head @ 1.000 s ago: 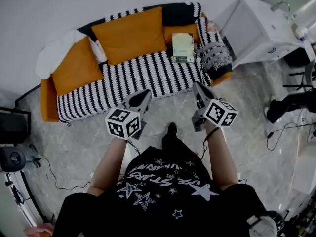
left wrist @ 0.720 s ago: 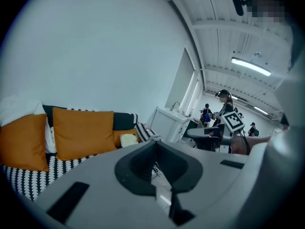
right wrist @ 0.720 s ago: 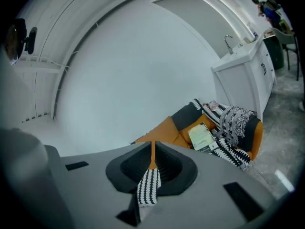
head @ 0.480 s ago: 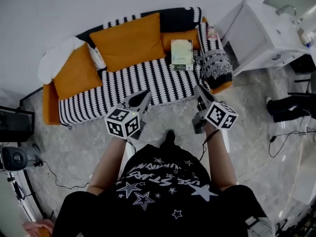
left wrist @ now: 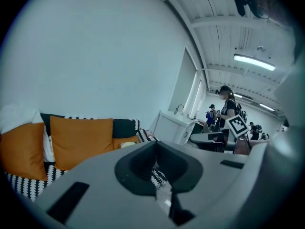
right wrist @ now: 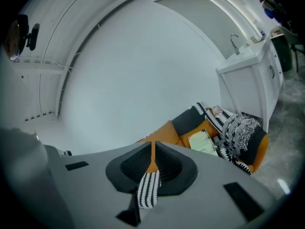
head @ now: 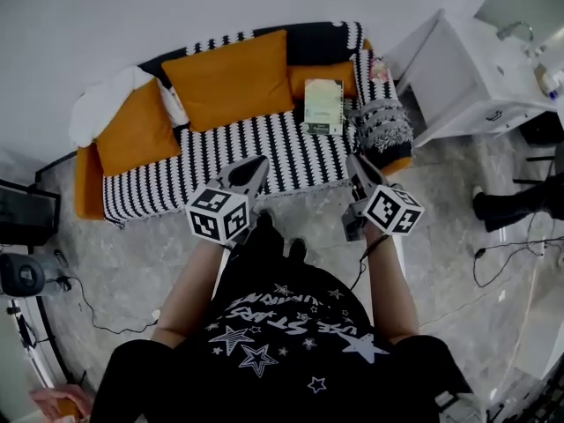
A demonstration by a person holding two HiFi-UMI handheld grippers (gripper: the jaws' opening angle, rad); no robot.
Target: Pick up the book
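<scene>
The book (head: 323, 106), pale green with a light cover, lies flat on the right part of the striped sofa (head: 264, 144), in front of a small orange cushion. It also shows in the right gripper view as a pale book (right wrist: 204, 142). My left gripper (head: 258, 163) hovers over the sofa's front edge, shut and empty. My right gripper (head: 352, 159) is held beside it, just short of the sofa's right end, also shut with nothing in it. The book lies beyond both tips, nearer the right one.
Large orange cushions (head: 231, 70) and a white throw (head: 106, 95) fill the sofa's back. A fringed black-and-white blanket (head: 381, 122) drapes its right arm. A white sink cabinet (head: 458, 69) stands at the right, black equipment (head: 22, 227) and floor cables at the left.
Both grippers have moved forward toward the sofa as the person stepped closer. Their jaws stayed shut. The book has not moved.
</scene>
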